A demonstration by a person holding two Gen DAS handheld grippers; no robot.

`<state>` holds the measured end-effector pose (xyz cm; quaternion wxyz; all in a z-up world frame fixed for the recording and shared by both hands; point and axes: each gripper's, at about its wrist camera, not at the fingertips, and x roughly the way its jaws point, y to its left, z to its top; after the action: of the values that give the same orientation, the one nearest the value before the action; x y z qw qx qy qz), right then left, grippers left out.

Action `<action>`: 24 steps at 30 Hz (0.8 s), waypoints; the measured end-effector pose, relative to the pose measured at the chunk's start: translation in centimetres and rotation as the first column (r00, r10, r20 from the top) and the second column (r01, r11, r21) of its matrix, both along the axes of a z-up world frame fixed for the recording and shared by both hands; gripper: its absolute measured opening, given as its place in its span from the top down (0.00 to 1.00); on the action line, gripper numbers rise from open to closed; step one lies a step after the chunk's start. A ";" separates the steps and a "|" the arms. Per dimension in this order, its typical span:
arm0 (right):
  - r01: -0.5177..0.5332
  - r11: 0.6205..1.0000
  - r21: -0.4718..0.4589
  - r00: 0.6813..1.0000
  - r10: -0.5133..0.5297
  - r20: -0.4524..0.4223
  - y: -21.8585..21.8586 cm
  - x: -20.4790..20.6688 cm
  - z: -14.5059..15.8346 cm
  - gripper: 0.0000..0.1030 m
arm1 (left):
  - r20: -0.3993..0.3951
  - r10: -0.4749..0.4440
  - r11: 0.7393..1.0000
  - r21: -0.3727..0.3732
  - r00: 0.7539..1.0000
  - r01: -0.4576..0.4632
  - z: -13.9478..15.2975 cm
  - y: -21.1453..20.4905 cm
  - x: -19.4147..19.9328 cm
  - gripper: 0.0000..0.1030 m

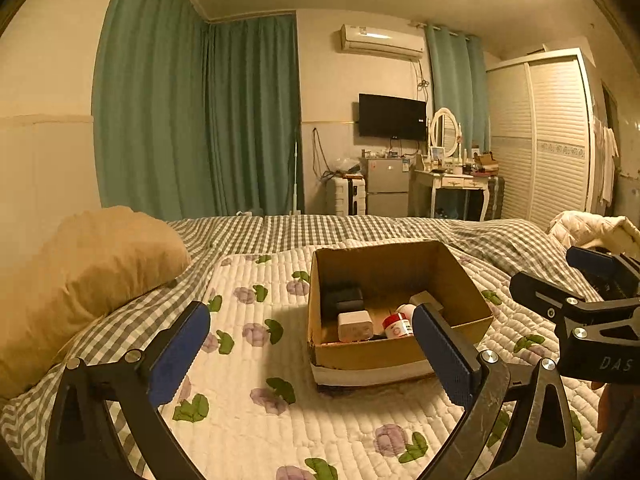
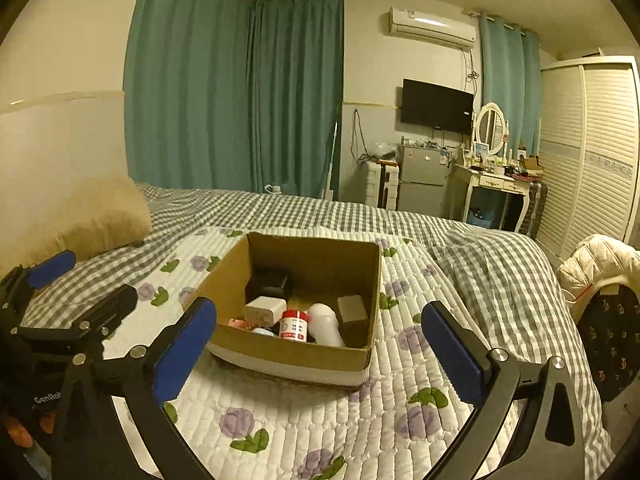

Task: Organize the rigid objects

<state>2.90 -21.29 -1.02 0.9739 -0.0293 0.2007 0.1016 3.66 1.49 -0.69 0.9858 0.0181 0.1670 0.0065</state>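
Observation:
An open cardboard box [image 1: 460,276] [image 2: 320,256] stands on the flowered quilt in the middle of the bed. In it lie a black case [image 2: 269,280], a white charger block [image 2: 265,309], a red-capped white jar [image 2: 294,323], a white bottle [image 2: 325,322] and a small grey-white box [image 2: 352,309]. My left gripper [image 1: 312,350] is open and empty, just in front of the box. My right gripper [image 2: 320,346] is open and empty, also in front of the box. Each gripper shows at the edge of the other's view.
A tan pillow [image 1: 80,276] lies at the left on the checked bedsheet [image 1: 280,228]. A white padded jacket [image 2: 600,256] lies at the bed's right edge. Behind the bed stand a small fridge [image 2: 424,178], a dressing table [image 2: 496,184] and a wardrobe [image 2: 592,152].

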 end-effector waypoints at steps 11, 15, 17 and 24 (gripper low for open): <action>0.018 1.000 0.008 0.999 -0.018 -0.028 -0.4 0.4 -0.6 0.00 | -0.027 0.002 1.000 -0.006 1.000 -0.002 -0.5 0.3 0.2 0.00; 0.019 1.000 0.009 0.999 -0.019 -0.035 -0.5 0.4 -0.7 0.00 | -0.039 -0.004 1.000 -0.017 0.999 0.003 -0.5 0.4 0.3 0.00; 0.019 1.000 0.007 0.999 -0.019 -0.036 -0.5 0.5 -0.7 0.00 | -0.043 -0.004 1.000 -0.022 0.999 0.003 -0.6 0.4 0.3 0.00; 0.026 1.000 0.008 0.999 -0.026 -0.034 -0.6 0.5 -0.7 0.00 | -0.052 -0.002 1.000 -0.023 0.999 0.001 -0.7 0.4 0.4 0.00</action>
<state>3.40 -21.92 -1.74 0.9718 -0.0210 0.2169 0.0903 4.03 1.86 -1.35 0.9813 0.0070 0.1926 0.0031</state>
